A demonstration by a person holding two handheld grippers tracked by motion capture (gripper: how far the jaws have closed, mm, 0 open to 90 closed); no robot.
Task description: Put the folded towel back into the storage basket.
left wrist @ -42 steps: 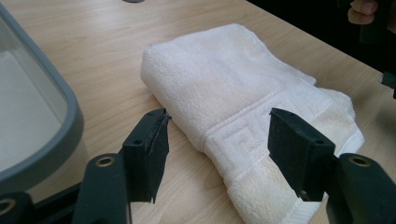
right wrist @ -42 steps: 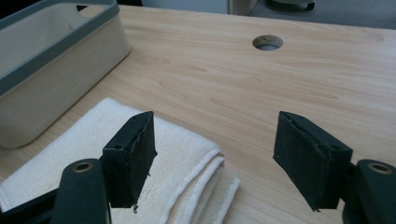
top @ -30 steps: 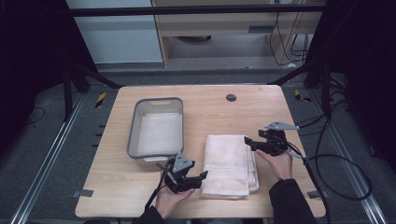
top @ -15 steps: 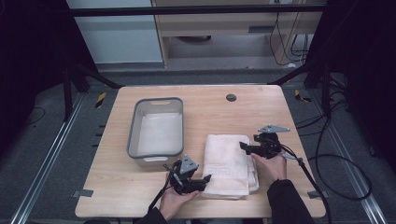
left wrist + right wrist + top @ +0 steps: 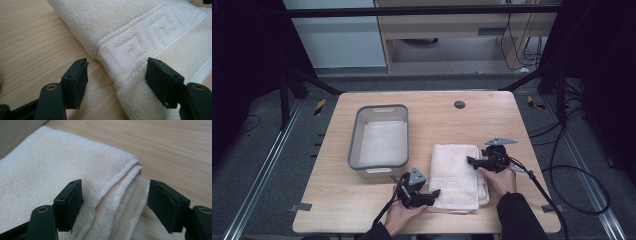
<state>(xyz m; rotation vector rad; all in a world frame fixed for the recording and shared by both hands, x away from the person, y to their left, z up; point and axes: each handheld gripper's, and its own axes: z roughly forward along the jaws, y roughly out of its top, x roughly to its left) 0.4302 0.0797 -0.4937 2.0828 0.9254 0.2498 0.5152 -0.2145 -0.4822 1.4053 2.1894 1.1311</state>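
- A lab or test room set up for recording, not a home.
- The small wooden counter (image 5: 492, 112) stands alone on grey carpet.
- Dark metal frame bars (image 5: 422, 10) and struts surround it.
- Metal floor rails (image 5: 259, 175) run along both sides.
- Loose black cables (image 5: 582, 172) trail over the floor.
- A plain workbench (image 5: 462, 30) stands behind.

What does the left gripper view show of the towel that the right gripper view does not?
Left gripper view: the towel's woven key-pattern band and rope trim at a folded corner, which lies between the left tool's open jaws. Right gripper view: the towel's plain face and its stacked edges at another corner, between the right tool's open jaws. Both: a pale folded towel lying on the wooden table, with no pad pressing on it.
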